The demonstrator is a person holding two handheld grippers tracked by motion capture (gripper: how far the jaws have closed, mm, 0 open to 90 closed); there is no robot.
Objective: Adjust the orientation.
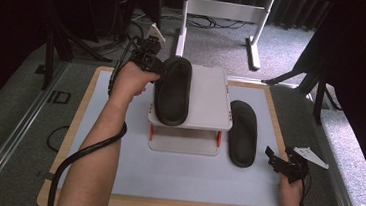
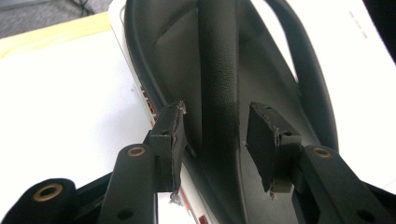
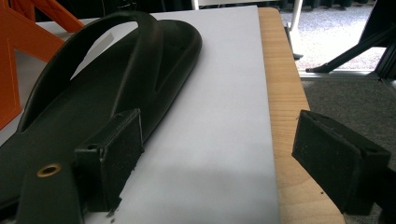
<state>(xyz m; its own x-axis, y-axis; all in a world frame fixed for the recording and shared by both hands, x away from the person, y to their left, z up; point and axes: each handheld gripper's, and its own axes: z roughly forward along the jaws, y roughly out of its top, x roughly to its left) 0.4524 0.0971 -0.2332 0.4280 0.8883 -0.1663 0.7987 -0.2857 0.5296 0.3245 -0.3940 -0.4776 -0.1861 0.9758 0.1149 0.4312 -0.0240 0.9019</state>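
Left tongs point(image 2: 215, 140) straddle the sandal point(image 1: 172, 89) strap, spread; pinch it squarely before lifting. Right tongs point(image 3: 215, 163) idle, spread.

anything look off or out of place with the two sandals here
The pair is split: one sandal sits on the small white rack, its heel overhanging the rack's near edge, with the left tool straddling its strap. The other sandal lies flat on the mat beside the rack. No damage is visible.
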